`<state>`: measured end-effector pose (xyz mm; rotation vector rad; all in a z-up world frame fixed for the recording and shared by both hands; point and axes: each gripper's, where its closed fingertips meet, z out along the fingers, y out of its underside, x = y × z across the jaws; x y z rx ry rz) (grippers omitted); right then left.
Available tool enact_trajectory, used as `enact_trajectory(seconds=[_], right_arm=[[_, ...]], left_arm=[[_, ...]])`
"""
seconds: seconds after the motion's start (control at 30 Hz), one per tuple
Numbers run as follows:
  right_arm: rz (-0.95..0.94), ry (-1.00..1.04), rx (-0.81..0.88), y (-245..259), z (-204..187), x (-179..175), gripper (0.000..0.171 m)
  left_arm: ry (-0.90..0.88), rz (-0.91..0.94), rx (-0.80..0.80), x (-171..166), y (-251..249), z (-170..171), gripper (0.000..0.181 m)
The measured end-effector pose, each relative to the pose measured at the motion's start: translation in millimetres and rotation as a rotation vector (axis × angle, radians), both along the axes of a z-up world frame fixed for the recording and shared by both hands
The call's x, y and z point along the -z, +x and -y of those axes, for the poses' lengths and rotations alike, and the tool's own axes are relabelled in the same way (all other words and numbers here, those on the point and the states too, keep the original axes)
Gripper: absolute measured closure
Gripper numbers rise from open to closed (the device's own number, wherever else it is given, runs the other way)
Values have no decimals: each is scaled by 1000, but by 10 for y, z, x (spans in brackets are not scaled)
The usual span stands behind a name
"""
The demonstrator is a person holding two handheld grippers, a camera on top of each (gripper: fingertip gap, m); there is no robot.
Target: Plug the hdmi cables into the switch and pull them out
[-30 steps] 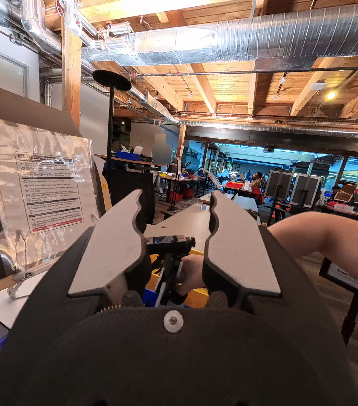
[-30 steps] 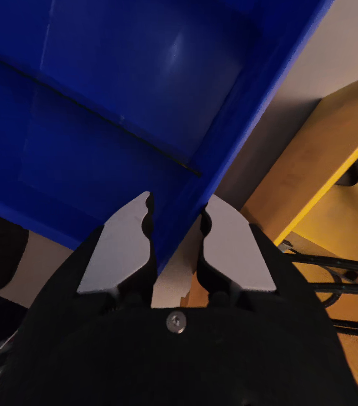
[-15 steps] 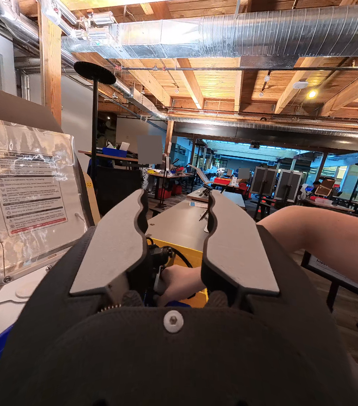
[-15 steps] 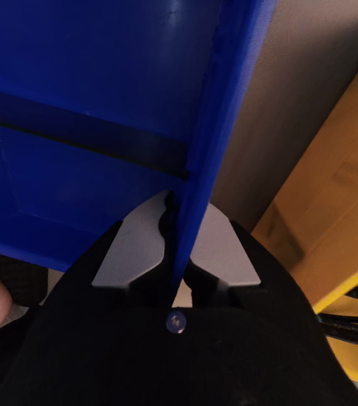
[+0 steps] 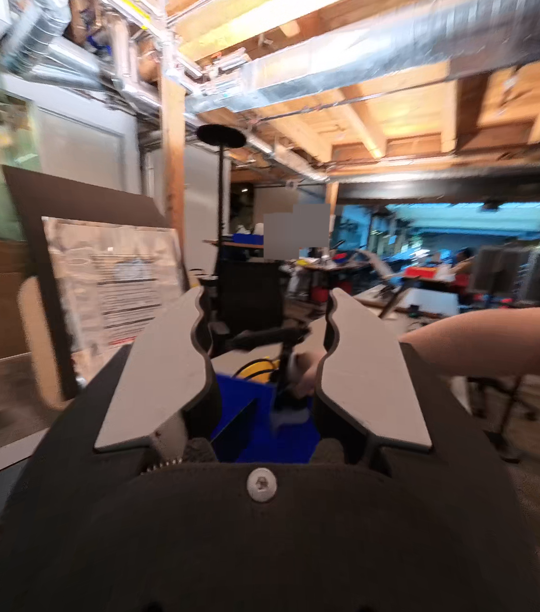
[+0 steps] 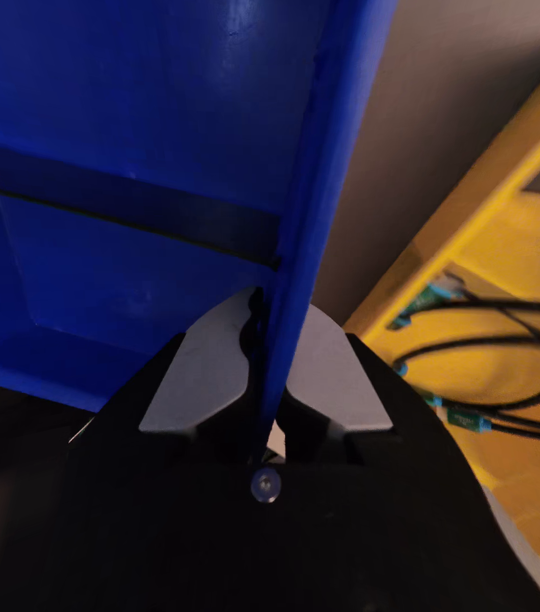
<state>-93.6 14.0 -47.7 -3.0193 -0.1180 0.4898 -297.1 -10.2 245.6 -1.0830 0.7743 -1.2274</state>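
Note:
My right gripper point(image 6: 276, 306) is shut on the rim of a blue plastic bin point(image 6: 149, 139), one finger inside the wall and one outside. Black HDMI cables point(image 6: 506, 344) with teal plug ends lie in a yellow tray point(image 6: 480, 258) at the right of the right wrist view. My left gripper point(image 5: 263, 298) is open and empty, held up in the air and pointing across the room. Past its fingers I see the blue bin point(image 5: 248, 407), the person's hand on the right gripper's handle point(image 5: 305, 367) and an edge of the yellow tray point(image 5: 257, 367). No switch is in view.
A brown board with a plastic-sleeved paper sheet point(image 5: 113, 281) stands at the left on the grey table point(image 6: 427, 116). The person's forearm point(image 5: 493, 341) crosses the right side. A black pole with a round top point(image 5: 220, 185) stands behind. Desks and people fill the far room. One gripper's finger ends stand about 35 cm off the other's.
The right gripper closed onto the bin's rim and has moved with it, so the cables in the yellow tray show. The left gripper swung, its view now blurred, and the bin shows between its fingers.

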Motion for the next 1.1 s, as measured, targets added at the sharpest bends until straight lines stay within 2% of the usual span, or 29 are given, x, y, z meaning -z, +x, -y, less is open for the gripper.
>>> enact_trajectory(seconds=[0.1, 0.2, 0.3, 0.37, 0.47, 0.57, 0.7, 0.83, 0.93, 1.0, 1.03, 1.1], right_arm=[[-58, 66, 55, 409, 264, -507, 164], [-68, 155, 169, 1065, 598, -938, 164], [-76, 200, 335, 1815, 1048, -1159, 164], [-69, 217, 467, 2319, 1383, -1152, 164], [-50, 202, 635, 2991, 1953, -913, 163], [38, 170, 757, 3572, 2526, -524, 164], [81, 104, 866, 4003, 3122, 43, 165], [78, 75, 918, 4195, 3409, 474, 163], [76, 74, 928, 4283, 3478, 662, 163], [79, 73, 926, 4320, 3475, 736, 164], [86, 73, 924, 4338, 3462, 757, 165], [103, 75, 911, 4353, 3410, 776, 165]], left_arm=[[22, -41, -88, 19, -23, 35, 109], [-6, -114, -44, 141, 194, 37, 106], [-90, -298, 15, 518, 648, -104, 103], [-172, -476, 31, 944, 1013, -268, 112], [-319, -700, 115, 1674, 1644, -373, 110], [-503, -727, 286, 2234, 2310, -202, 106], [-531, -905, 231, 2944, 2728, -93, 87], [-523, -1014, 187, 3265, 2883, -54, 84], [-606, -1078, 283, 3384, 2869, 67, 88], [-644, -1102, 344, 3405, 2831, 108, 105], [-655, -1107, 376, 3398, 2805, 126, 119], [-644, -1113, 427, 3380, 2767, 141, 128]])
